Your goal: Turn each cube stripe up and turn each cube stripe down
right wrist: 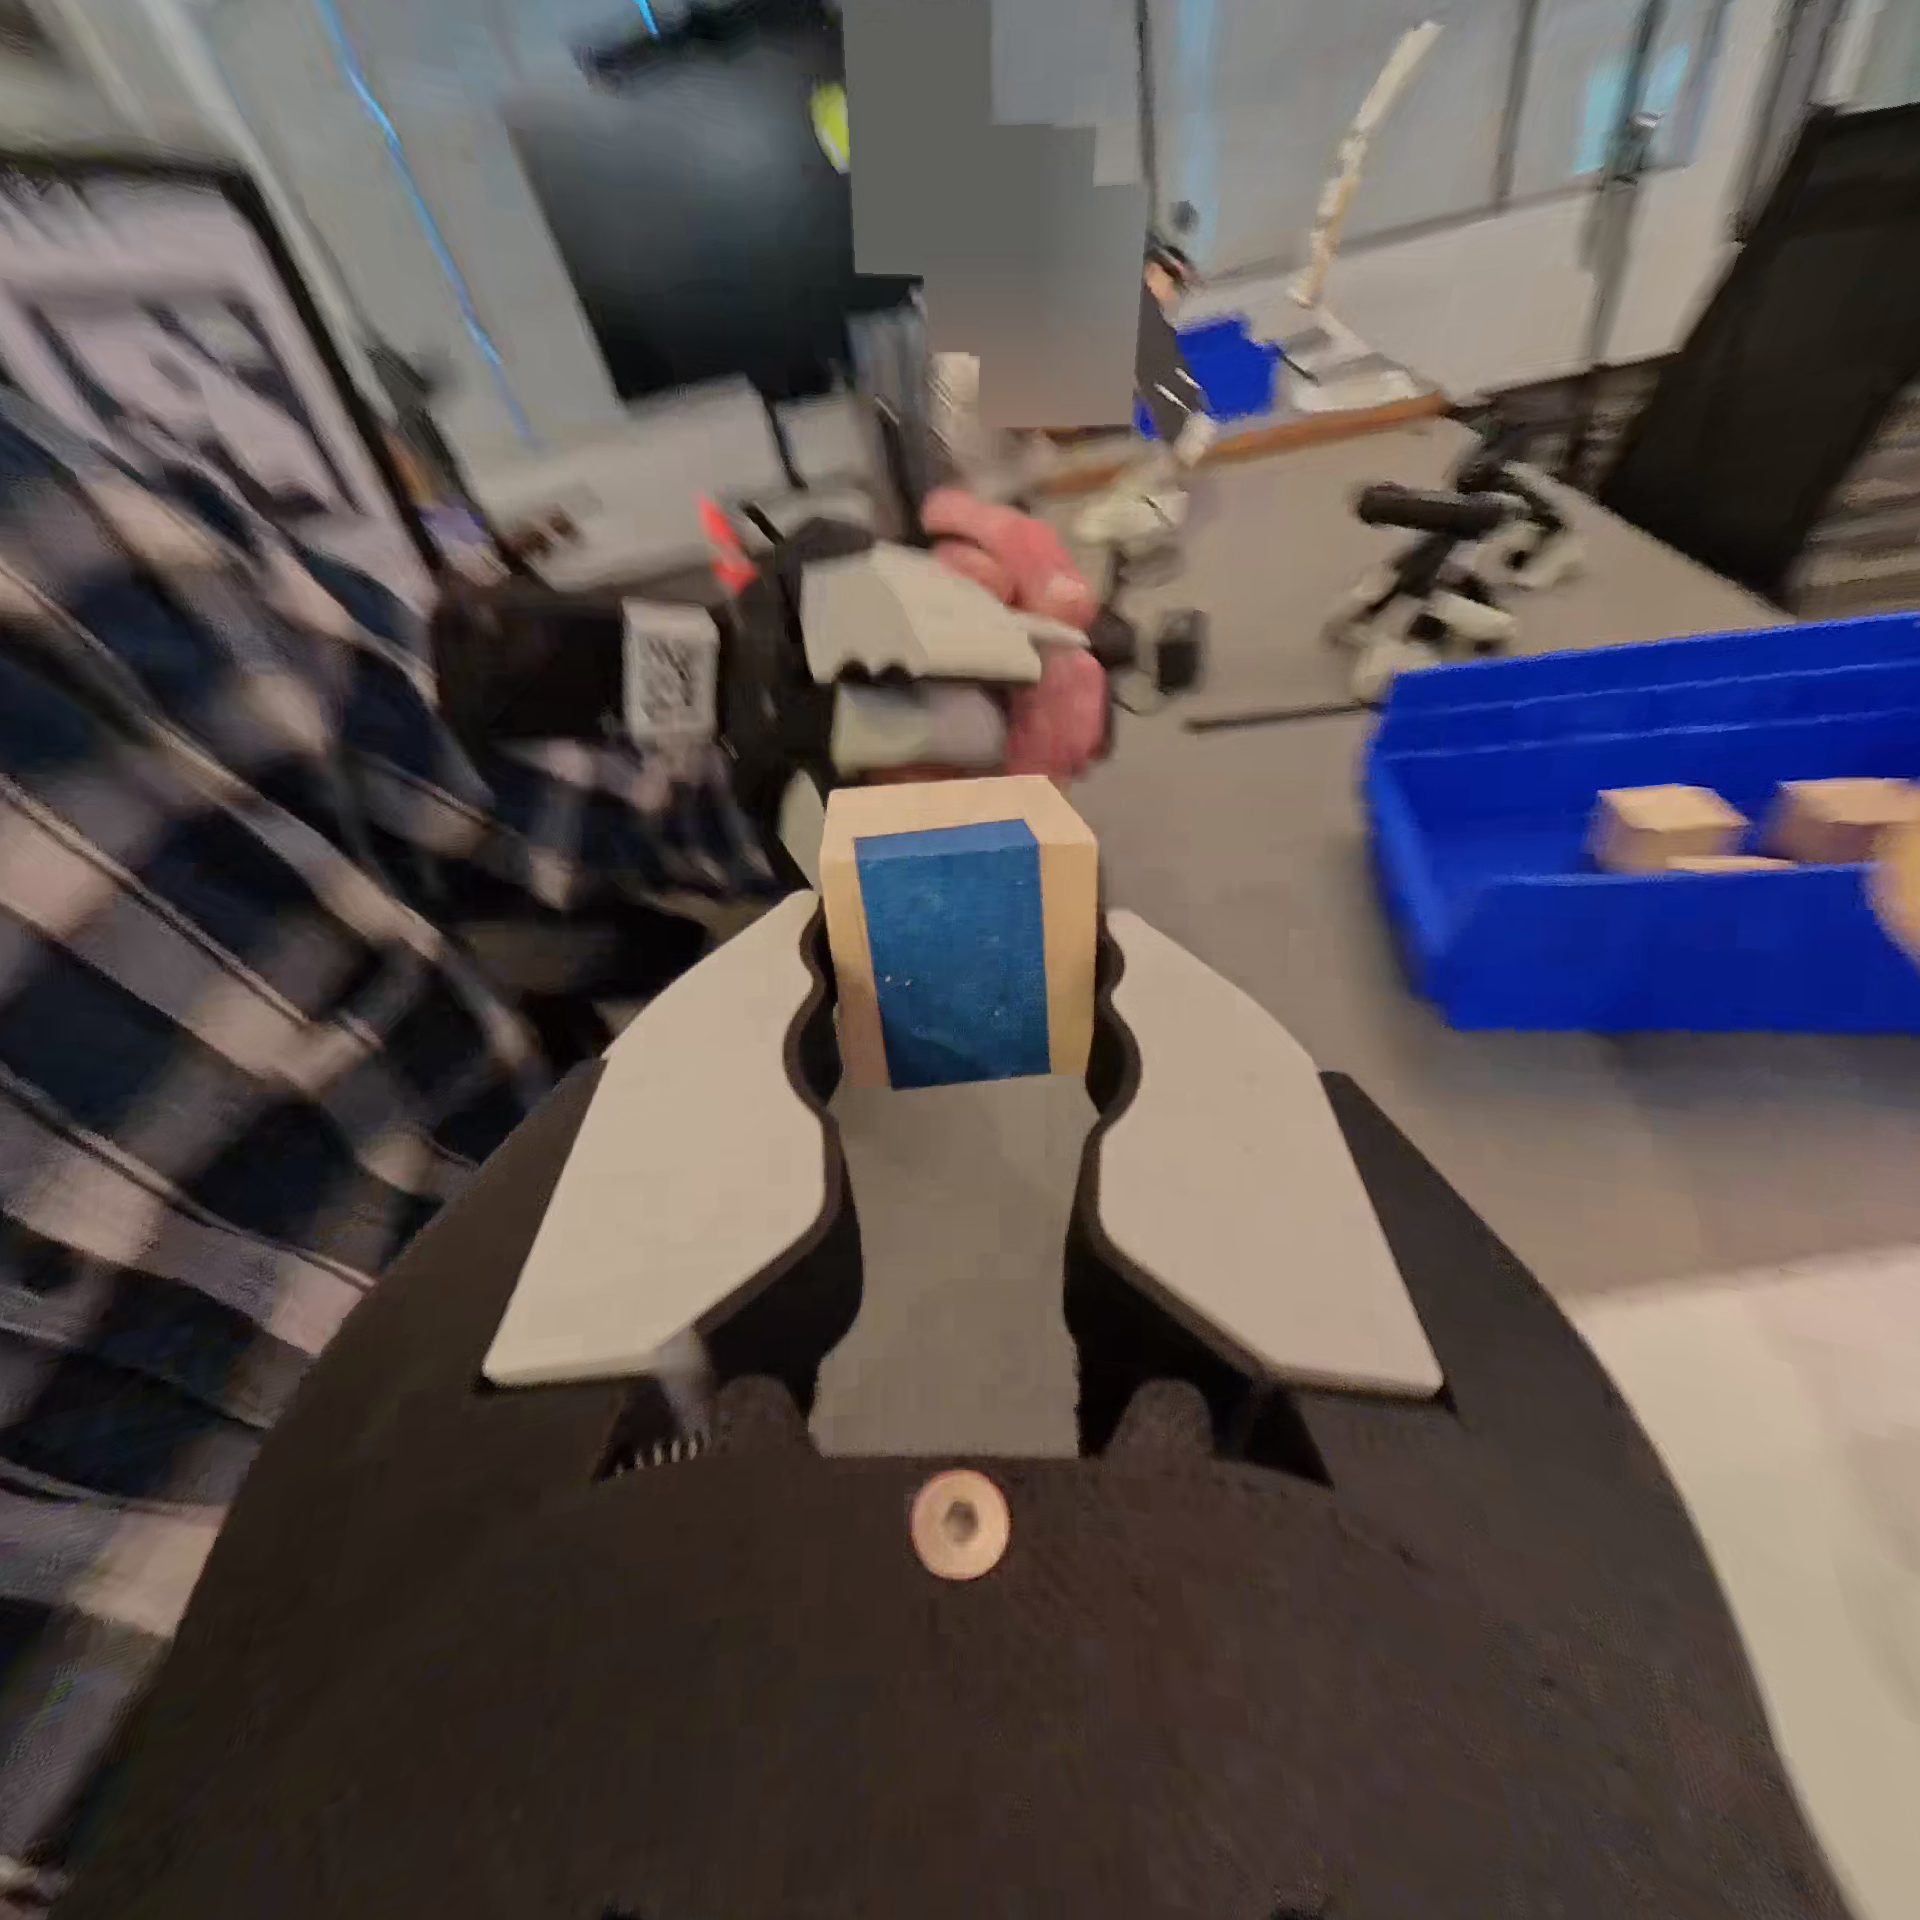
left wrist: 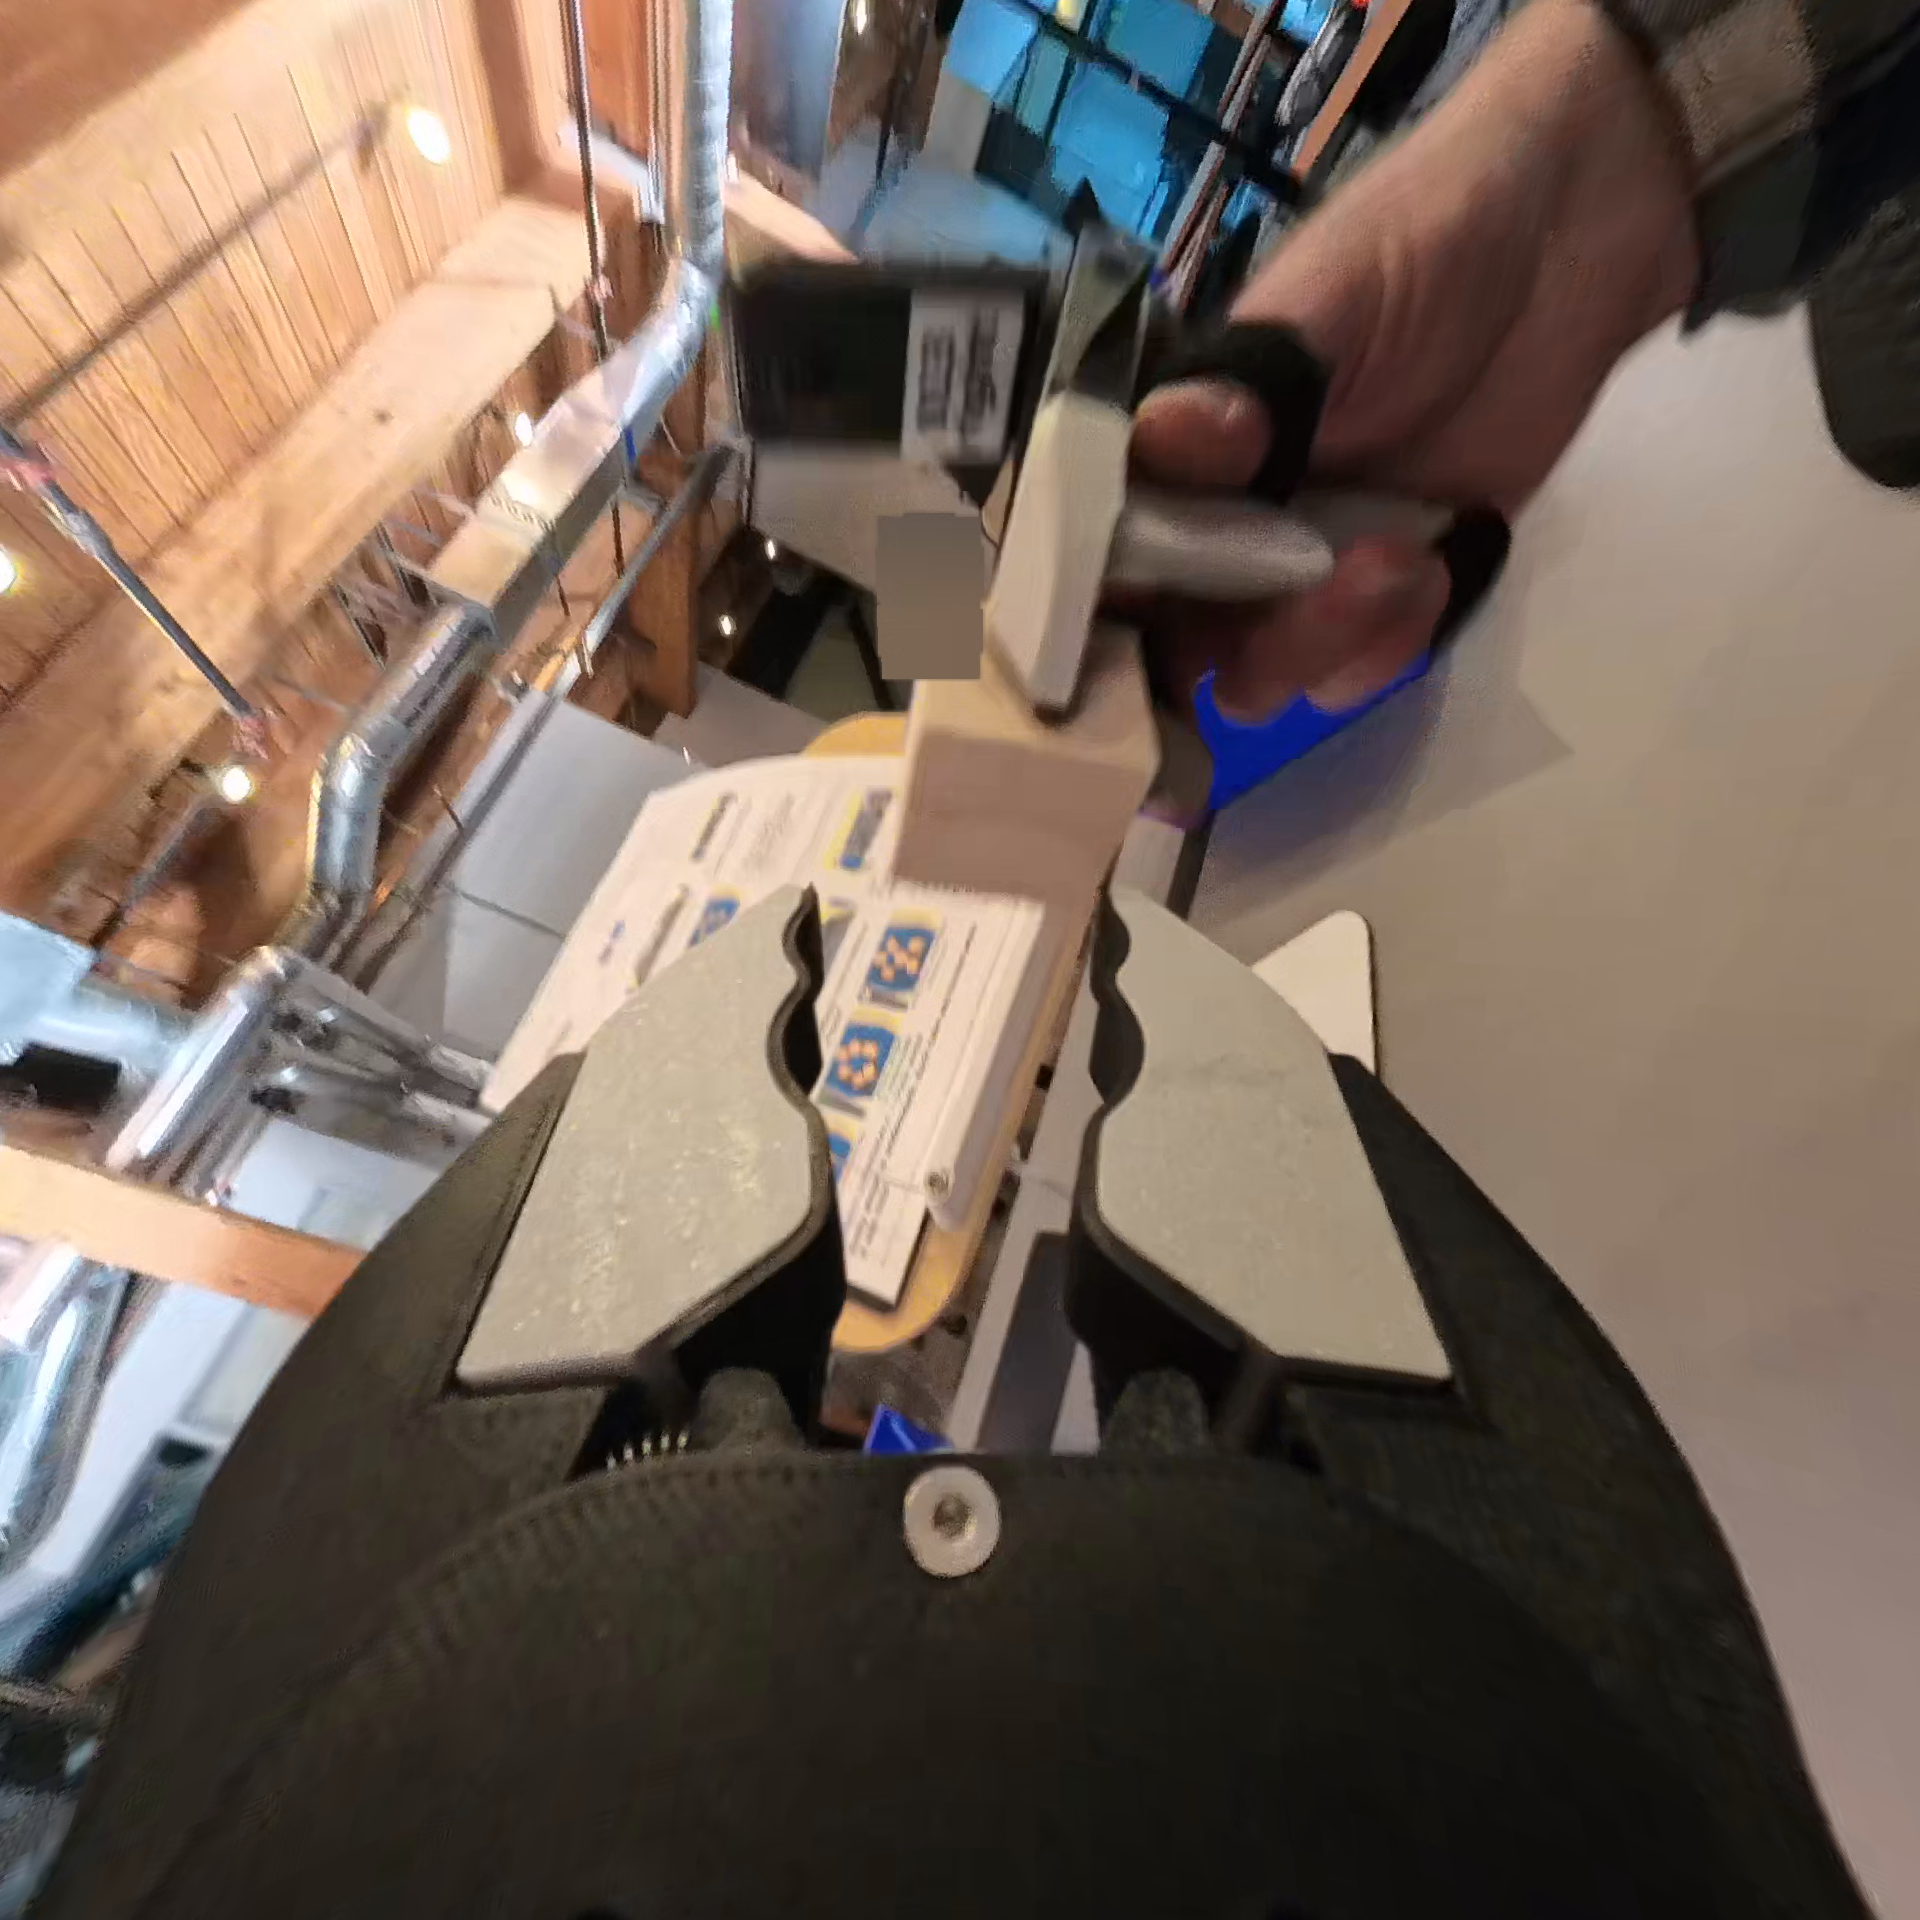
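Note:
My right gripper [right wrist: 961, 940] is shut on a wooden cube [right wrist: 956, 951]; both pads press its sides. The cube's blue stripe faces my right wrist camera. In the left wrist view the same cube [left wrist: 1023, 800] shows only plain wood, clamped by a white finger [left wrist: 1049, 582] of the right gripper, which a hand [left wrist: 1455, 312] holds. My left gripper [left wrist: 956, 951] is open and empty, its fingertips just short of the cube and not touching it. It also shows beyond the cube in the right wrist view [right wrist: 914, 675], jaws apart.
A blue bin [right wrist: 1642, 966] at the right holds other wooden cubes [right wrist: 1662, 826]. A plaid sleeve [right wrist: 208, 935] fills the left side. A printed sheet on a board [left wrist: 914, 1049] lies below the cube on the grey table [left wrist: 1662, 1039].

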